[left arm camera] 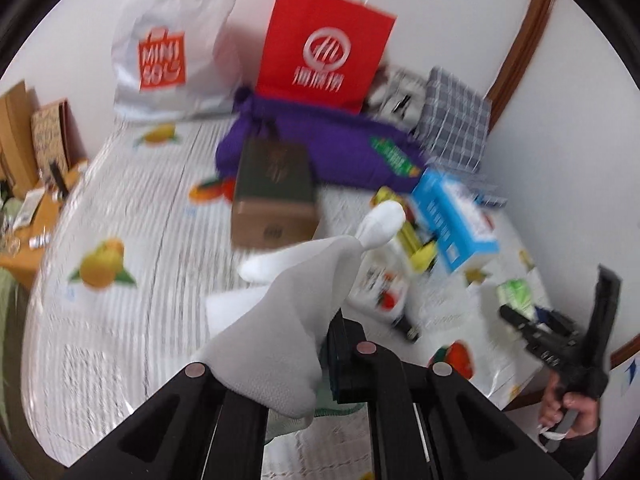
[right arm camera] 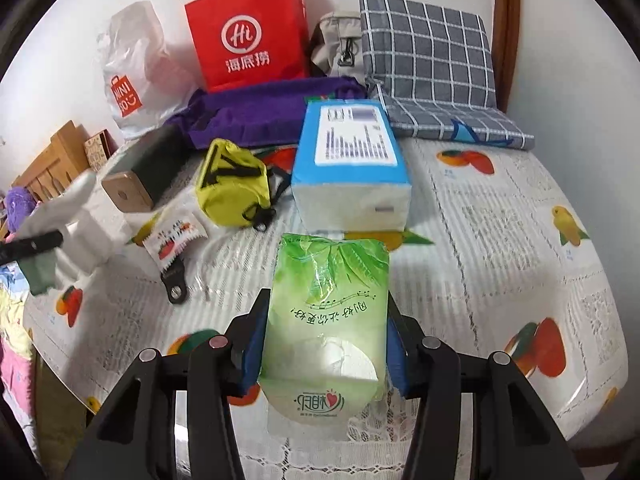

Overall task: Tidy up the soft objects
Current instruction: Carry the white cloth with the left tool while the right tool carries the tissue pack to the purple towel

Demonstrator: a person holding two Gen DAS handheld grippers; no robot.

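Note:
A white sock (left arm camera: 288, 320) hangs across my left gripper (left arm camera: 316, 344), which is shut on it; the sock's toe sticks up and hides the left fingertip. A pale green cloth edge shows beneath the sock. In the right wrist view the same sock (right arm camera: 76, 208) and the left gripper's black finger (right arm camera: 32, 246) are at the far left, above the table edge. My right gripper (right arm camera: 326, 320) is shut on a green soft tissue pack (right arm camera: 328, 300), its blue pads pressing both sides. The left wrist view shows the right gripper (left arm camera: 560, 336) at the right, held by a hand (left arm camera: 572, 408).
On the fruit-print tablecloth (right arm camera: 500, 240) lie a blue tissue box (right arm camera: 350, 160), a yellow pouch (right arm camera: 232, 184), a dark green box (right arm camera: 148, 172), a snack packet (right arm camera: 172, 236) and a purple bag (right arm camera: 260, 108). A red paper bag (right arm camera: 248, 40), a white plastic bag (right arm camera: 132, 72) and a checked cushion (right arm camera: 428, 52) line the wall.

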